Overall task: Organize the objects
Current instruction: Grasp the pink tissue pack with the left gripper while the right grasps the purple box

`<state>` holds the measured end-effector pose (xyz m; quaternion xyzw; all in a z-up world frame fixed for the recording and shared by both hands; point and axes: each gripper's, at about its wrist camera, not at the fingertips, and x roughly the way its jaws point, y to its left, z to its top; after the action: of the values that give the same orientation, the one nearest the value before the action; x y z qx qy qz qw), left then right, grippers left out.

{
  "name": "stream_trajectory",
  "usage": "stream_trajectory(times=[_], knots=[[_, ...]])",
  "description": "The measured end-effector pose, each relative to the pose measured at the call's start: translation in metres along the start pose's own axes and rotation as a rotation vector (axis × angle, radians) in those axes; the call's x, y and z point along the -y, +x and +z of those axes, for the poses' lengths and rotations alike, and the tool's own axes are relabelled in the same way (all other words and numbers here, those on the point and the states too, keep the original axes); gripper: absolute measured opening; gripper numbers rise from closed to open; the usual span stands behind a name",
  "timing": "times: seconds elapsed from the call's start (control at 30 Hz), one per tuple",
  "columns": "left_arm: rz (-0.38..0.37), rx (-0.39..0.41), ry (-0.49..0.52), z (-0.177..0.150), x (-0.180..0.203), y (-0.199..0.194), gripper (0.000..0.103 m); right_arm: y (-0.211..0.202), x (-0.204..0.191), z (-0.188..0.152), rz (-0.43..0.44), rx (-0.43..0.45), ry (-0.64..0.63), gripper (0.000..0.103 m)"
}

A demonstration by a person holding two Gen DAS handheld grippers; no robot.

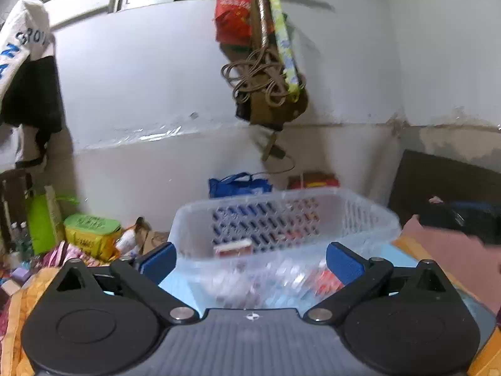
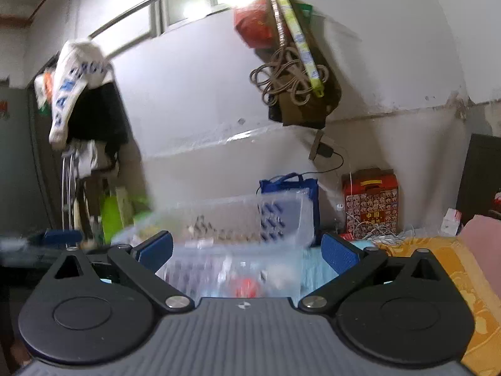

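Note:
A clear plastic basket with slotted walls sits on a light blue sheet just ahead of both grippers. Inside it lie several small items, blurred, among them a red and white box and something red. My left gripper is open, its blue pads wide apart with only the basket's near wall between them. In the right wrist view the same basket is smeared by motion, with a red item inside. My right gripper is open too, nothing pressed between its pads.
A blue bag and a red patterned box stand against the white wall behind the basket. Rope and bags hang on the wall above. Yellow and pink bedding lies to the right, a yellow-green package and clutter to the left.

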<state>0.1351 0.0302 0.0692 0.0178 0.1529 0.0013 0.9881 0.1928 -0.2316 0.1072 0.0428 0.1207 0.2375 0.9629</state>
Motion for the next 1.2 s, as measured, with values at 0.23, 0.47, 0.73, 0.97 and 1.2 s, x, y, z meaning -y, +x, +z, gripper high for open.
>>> stream_trajectory(times=[0.23,0.47,0.73,0.97,1.2], knots=[[-0.022,-0.275,0.063,-0.037,0.016,0.056,0.092,0.018,-0.013,-0.019,-0.031,-0.068,-0.098,0.103],[-0.095,-0.408,0.028,-0.052,0.015,0.083,0.088,0.020,-0.009,-0.028,-0.012,-0.135,-0.075,0.103],[-0.148,-0.422,0.011,-0.056,0.014,0.082,0.073,0.014,-0.019,-0.035,-0.002,-0.147,-0.113,0.103],[-0.117,-0.398,0.024,-0.054,0.005,0.075,0.047,0.022,-0.029,-0.045,0.069,-0.227,-0.115,0.096],[-0.076,-0.390,0.017,-0.055,-0.017,0.074,0.047,0.034,-0.069,-0.078,0.220,-0.350,-0.198,0.094]])
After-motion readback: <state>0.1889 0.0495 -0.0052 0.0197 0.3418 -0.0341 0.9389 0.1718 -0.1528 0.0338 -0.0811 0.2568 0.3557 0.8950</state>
